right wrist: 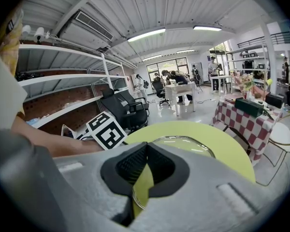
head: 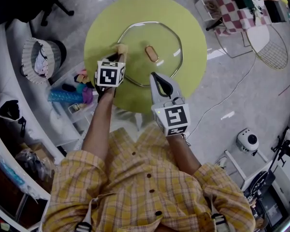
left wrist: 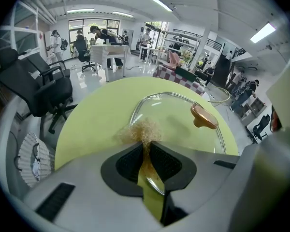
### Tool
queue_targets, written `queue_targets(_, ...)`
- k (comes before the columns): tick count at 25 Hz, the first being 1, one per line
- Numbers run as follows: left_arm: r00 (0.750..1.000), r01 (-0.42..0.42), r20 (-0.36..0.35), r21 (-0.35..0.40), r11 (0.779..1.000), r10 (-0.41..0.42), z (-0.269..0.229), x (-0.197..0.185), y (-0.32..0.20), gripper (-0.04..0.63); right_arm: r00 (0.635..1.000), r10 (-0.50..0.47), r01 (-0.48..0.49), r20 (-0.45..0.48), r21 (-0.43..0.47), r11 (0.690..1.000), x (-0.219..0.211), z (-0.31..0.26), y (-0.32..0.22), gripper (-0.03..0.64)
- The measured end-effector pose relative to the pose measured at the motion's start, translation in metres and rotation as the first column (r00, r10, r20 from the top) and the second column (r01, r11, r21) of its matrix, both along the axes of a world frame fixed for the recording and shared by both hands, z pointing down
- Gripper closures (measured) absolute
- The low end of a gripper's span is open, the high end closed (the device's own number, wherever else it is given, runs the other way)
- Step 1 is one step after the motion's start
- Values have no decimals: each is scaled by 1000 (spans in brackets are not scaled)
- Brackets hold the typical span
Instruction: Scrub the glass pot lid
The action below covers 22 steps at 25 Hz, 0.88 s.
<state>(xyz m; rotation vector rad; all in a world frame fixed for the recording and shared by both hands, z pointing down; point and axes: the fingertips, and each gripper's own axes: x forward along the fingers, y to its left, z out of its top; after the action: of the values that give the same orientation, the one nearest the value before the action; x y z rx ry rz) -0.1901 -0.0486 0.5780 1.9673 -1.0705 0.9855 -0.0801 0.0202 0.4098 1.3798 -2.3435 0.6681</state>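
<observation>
Your left hand-held gripper (head: pixel 120 52) clamps a brown scrubber (left wrist: pixel 142 129) that touches the left rim of the glass pot lid (head: pixel 140 45). Your right hand-held gripper (head: pixel 154 76) is closed on nothing at the lid's near rim. Scrubbing looks barely begun, with most of the glass left. The lid lies flat on the counter (head: pixel 99 33), with its oblong knob (head: pixel 152 53) up, running far-left to near-right.

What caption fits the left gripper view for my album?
Left claw pinches a fuzzy tan scrubber at the edge of the glass pot lid on a green table.
</observation>
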Motion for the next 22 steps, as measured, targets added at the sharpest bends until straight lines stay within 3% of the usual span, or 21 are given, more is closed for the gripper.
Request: queue_targets(22,1000,12,-19,-2,1000,-12,0,8,-32,546,1000,-17,17,10,-15,1000,-4,9,-19,620)
